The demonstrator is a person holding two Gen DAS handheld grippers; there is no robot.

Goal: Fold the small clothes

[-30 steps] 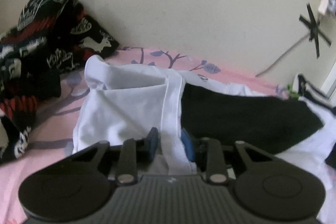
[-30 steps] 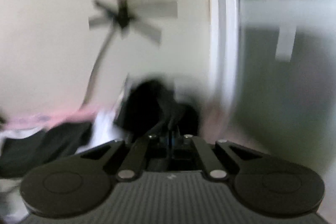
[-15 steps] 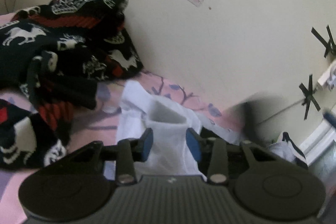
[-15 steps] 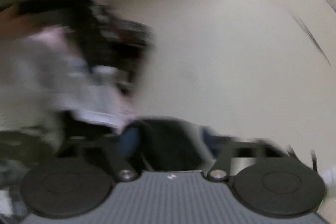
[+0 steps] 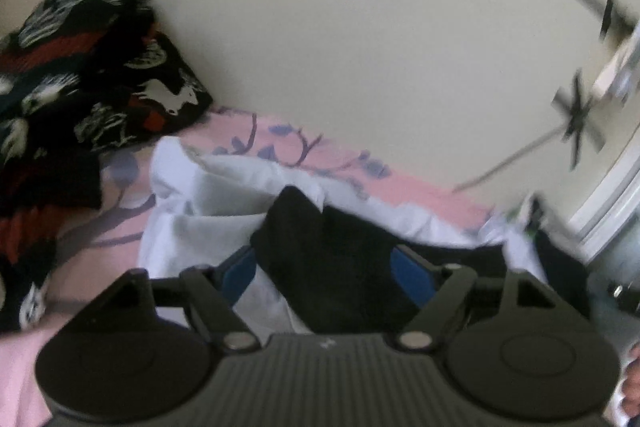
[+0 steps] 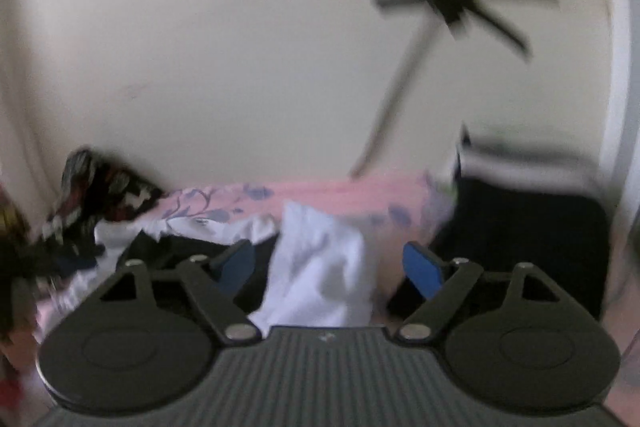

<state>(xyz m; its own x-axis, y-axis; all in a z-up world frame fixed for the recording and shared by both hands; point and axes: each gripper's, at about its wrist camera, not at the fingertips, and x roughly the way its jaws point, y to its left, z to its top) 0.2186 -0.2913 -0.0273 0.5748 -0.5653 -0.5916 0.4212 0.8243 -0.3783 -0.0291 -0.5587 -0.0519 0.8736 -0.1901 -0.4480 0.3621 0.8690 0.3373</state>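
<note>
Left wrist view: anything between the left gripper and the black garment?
Nothing visible. The black garment lies on the white cloth, right between the blue pads of the left gripper, whose jaws are opening and do not press on it. The patterned blanket sits off to the side.

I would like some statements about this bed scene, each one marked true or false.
1. The sheet is pink with a purple branch print. True.
2. A black cloth lies partly on a white cloth. True.
3. The left tool is clamped shut on the white cloth. False: its jaws are opening, and nothing is pinched.
4. The patterned blanket is plain green. False: it is black, red and white.
5. The wall is cream. True.
</note>
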